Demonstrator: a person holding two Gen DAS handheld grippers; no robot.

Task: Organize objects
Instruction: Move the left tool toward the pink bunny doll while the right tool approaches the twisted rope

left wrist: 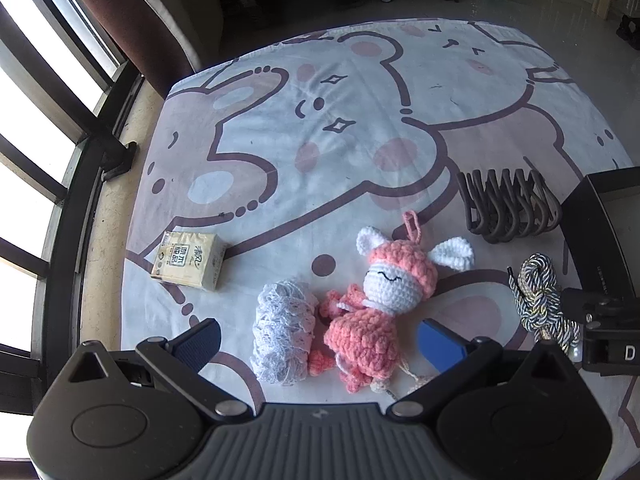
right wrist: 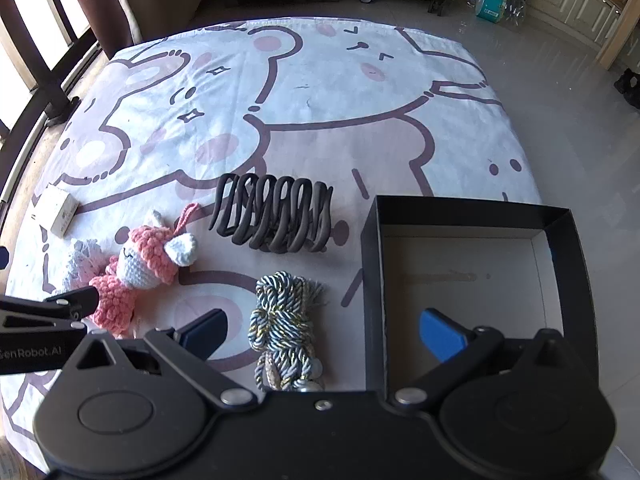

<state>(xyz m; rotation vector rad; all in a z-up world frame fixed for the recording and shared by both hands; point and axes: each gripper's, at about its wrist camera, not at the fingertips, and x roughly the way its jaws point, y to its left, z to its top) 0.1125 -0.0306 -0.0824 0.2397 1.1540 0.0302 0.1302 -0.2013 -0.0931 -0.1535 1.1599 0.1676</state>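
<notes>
Plainly, the black box [right wrist: 472, 216] on the bench sits nearest the right gripper [right wrist: 324, 332], while the crocheted doll [left wrist: 372, 300], lengthwise along the left gripper [left wrist: 320, 340]'s reach, lies between its wide-open, empty jaws; the right's jaws also gape empty over the twisted cord [right wrist: 284, 320].

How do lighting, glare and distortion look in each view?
Left wrist view: window panes blown out white, bed edges bowed by the fisheye, crochet doll sharp. Right wrist view: glare on the floor tiles, shadow inside the black box, straight edges curved.
</notes>
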